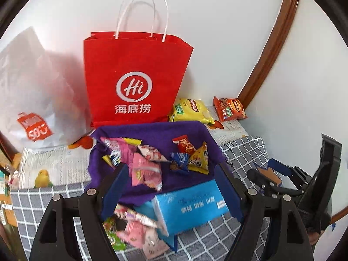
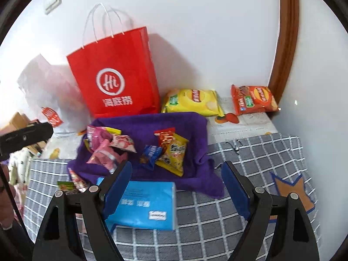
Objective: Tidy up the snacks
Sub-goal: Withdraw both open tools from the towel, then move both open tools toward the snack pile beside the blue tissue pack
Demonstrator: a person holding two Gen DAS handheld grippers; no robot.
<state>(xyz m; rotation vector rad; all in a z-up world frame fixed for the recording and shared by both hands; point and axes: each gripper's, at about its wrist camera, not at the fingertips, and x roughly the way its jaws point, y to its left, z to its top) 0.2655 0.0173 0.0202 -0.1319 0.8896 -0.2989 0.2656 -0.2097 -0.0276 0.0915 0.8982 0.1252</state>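
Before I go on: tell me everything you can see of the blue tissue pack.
The blue tissue pack is a soft rectangular pack in glossy light-blue wrap with white print and a small white label near one corner. It looks sealed and full, lying flat on the grey checked cloth, its far edge against the purple cloth. Pink snack packets lie against its left end. No gripper holds it.

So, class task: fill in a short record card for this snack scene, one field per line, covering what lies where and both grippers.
surface: grey checked cloth
back: red bag upright at the wall
beside bag: yellow chips, orange chips, lying flat
middle: purple cloth with small snack packets on it
front: blue tissue pack, more packets beside it
left gripper: open, holding nothing
right gripper: open, holding nothing
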